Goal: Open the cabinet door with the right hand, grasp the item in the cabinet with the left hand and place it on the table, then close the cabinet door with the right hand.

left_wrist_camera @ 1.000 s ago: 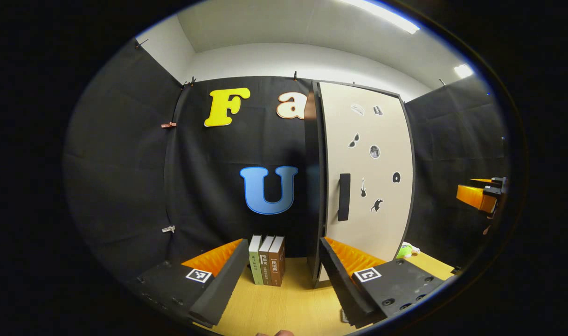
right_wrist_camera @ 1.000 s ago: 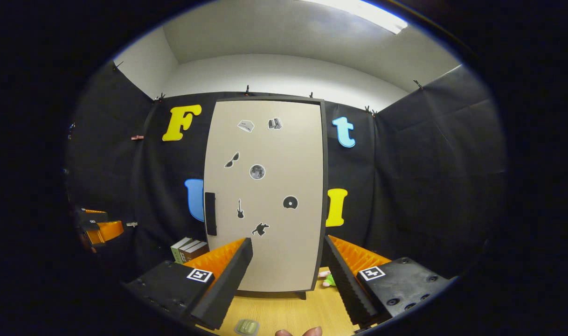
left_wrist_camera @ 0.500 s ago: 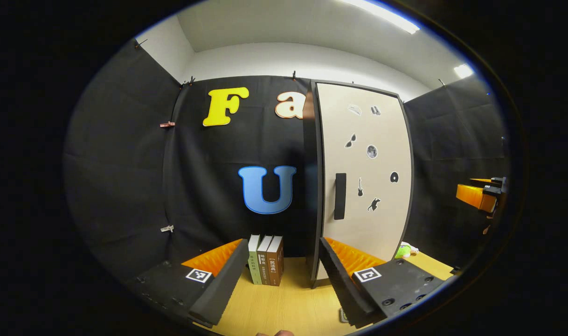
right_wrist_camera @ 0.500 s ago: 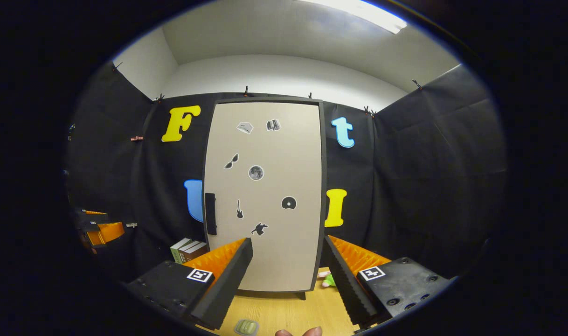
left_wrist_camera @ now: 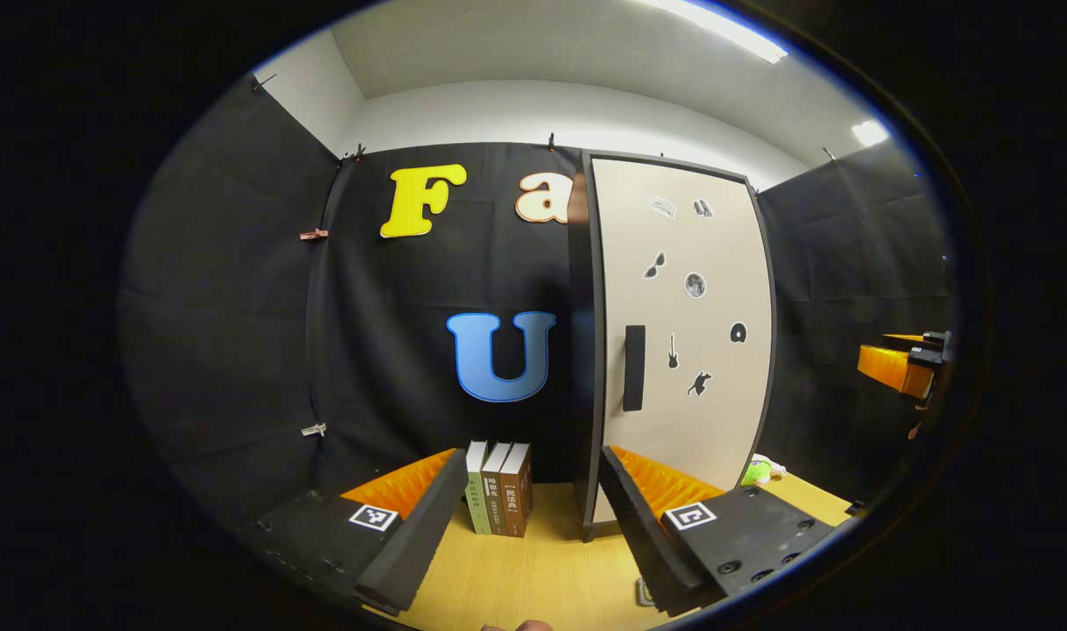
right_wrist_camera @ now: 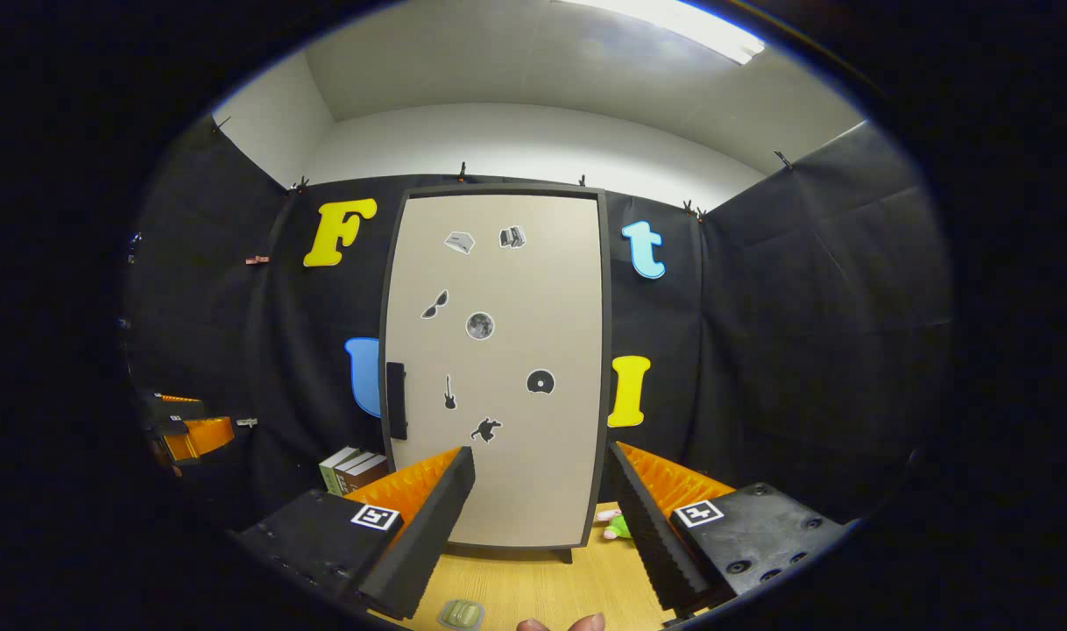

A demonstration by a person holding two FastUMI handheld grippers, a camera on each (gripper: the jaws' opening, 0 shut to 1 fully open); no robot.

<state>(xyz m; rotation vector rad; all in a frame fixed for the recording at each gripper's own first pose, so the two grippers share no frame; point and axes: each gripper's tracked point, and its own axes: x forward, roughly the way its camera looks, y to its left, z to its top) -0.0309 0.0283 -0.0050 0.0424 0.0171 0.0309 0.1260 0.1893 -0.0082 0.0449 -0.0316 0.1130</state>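
A tall cabinet stands on the wooden table with its beige door (right_wrist_camera: 498,368) closed; the door (left_wrist_camera: 687,333) carries small stickers and a dark vertical handle (right_wrist_camera: 397,400) on its left edge, also seen in the left gripper view (left_wrist_camera: 634,368). What is inside is hidden. My right gripper (right_wrist_camera: 538,517) is open, facing the door from a short distance with nothing between its fingers. My left gripper (left_wrist_camera: 525,526) is open too, to the left of the cabinet, pointing at the books. The right gripper (left_wrist_camera: 906,364) also appears far right in the left gripper view, the left gripper (right_wrist_camera: 183,429) far left in the right one.
Three upright books (left_wrist_camera: 499,487) stand on the table (left_wrist_camera: 533,570) left of the cabinet. A small green toy (left_wrist_camera: 759,471) lies at the cabinet's right foot, also (right_wrist_camera: 617,526). A pale green object (right_wrist_camera: 462,613) lies on the table near the right gripper.
In the left gripper view the cabinet and books have slid slightly leftward, so that hand has turned a little. The right gripper view is almost unchanged. The door stays closed.
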